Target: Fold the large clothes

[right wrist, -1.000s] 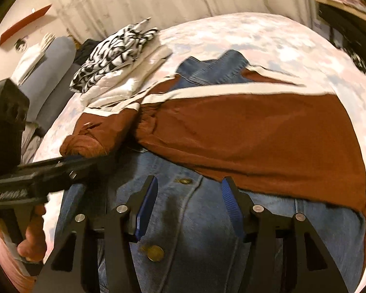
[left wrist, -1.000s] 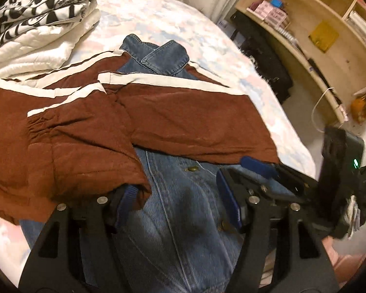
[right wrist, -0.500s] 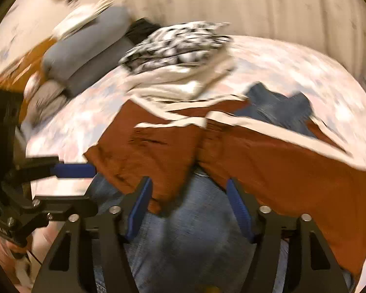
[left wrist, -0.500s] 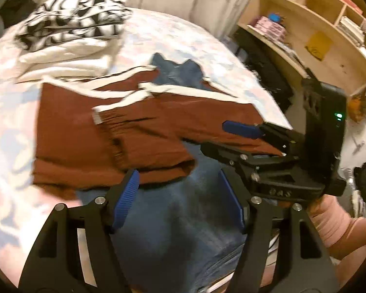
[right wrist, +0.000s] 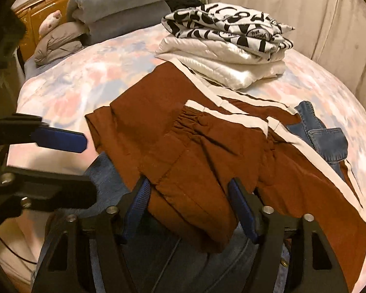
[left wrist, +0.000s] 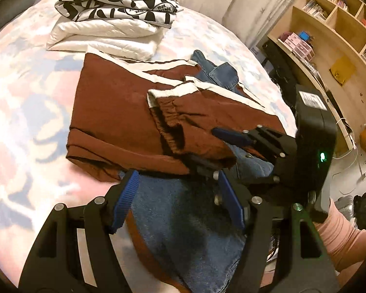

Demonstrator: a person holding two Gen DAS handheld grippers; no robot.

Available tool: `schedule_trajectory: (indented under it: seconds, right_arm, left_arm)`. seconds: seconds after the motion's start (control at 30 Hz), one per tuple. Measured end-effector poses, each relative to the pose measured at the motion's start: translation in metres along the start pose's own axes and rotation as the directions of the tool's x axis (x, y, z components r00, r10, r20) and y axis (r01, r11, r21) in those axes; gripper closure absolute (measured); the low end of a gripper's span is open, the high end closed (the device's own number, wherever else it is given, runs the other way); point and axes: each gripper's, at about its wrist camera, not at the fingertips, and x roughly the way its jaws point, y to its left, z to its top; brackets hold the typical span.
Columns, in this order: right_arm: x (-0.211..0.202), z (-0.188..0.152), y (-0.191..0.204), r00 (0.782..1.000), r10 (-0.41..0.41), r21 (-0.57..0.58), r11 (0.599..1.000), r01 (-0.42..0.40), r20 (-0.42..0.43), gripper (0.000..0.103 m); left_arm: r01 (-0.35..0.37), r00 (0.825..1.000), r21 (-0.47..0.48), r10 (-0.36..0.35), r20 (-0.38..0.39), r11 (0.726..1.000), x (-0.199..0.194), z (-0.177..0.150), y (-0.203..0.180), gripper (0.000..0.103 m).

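Note:
A denim jacket with brown sleeves and white stripes lies on the bed; both sleeves [left wrist: 124, 119] [right wrist: 207, 141] are folded across its blue body [left wrist: 183, 222] [right wrist: 173, 263]. My left gripper [left wrist: 178, 200] is open and empty over the blue denim near the hem. My right gripper [right wrist: 189, 205] is open, with the end of a brown sleeve lying between its fingers. It also shows in the left wrist view [left wrist: 207, 146], straddling that cuff. The left gripper [right wrist: 68, 161] shows at the left of the right wrist view.
A folded pile, a black-and-white printed garment [left wrist: 119, 0] [right wrist: 229, 29] on a white quilted one [right wrist: 222, 63], sits at the far side of the floral bed [left wrist: 24, 97]. Grey pillows [right wrist: 119, 12] lie at the headboard. Wooden shelves [left wrist: 334, 48] stand to the right.
Both grippers pulled back toward the hem and swung left. My left gripper let go of the brown sleeve, which now lies folded across the body. The right gripper now straddles that cuff.

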Motion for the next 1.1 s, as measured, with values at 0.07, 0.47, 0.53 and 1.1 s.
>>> schedule_trajectory:
  seconds: [0.07, 0.47, 0.53, 1.1]
  right_arm:
    - [0.005, 0.007, -0.005, 0.999, 0.036, 0.022, 0.999, -0.036, -0.008, 0.079]
    - [-0.126, 0.038, -0.130, 0.907, -0.214, 0.356, 0.931, 0.077, 0.364, 0.092]
    - [-0.135, 0.023, -0.158, 0.889, -0.292, 0.433, 0.893, 0.122, 0.352, 0.092]
    - [-0.047, -0.121, -0.300, 0.993, -0.114, 0.739, 0.668, 0.085, -0.011, 0.029]
  left_arm:
    - [-0.004, 1.000, -0.006, 0.004, 0.002, 1.000, -0.001, 0.000, 0.002, 0.038]
    - [-0.005, 0.999, -0.010, 0.006, 0.049, 1.000, -0.012, 0.002, -0.005, 0.038]
    - [-0.005, 0.999, -0.011, 0.006, 0.045, 1.000, -0.011, 0.002, -0.005, 0.038]
    - [-0.133, 0.989, -0.041, 0.130, -0.069, 0.990, 0.058, 0.064, 0.013, 0.038]
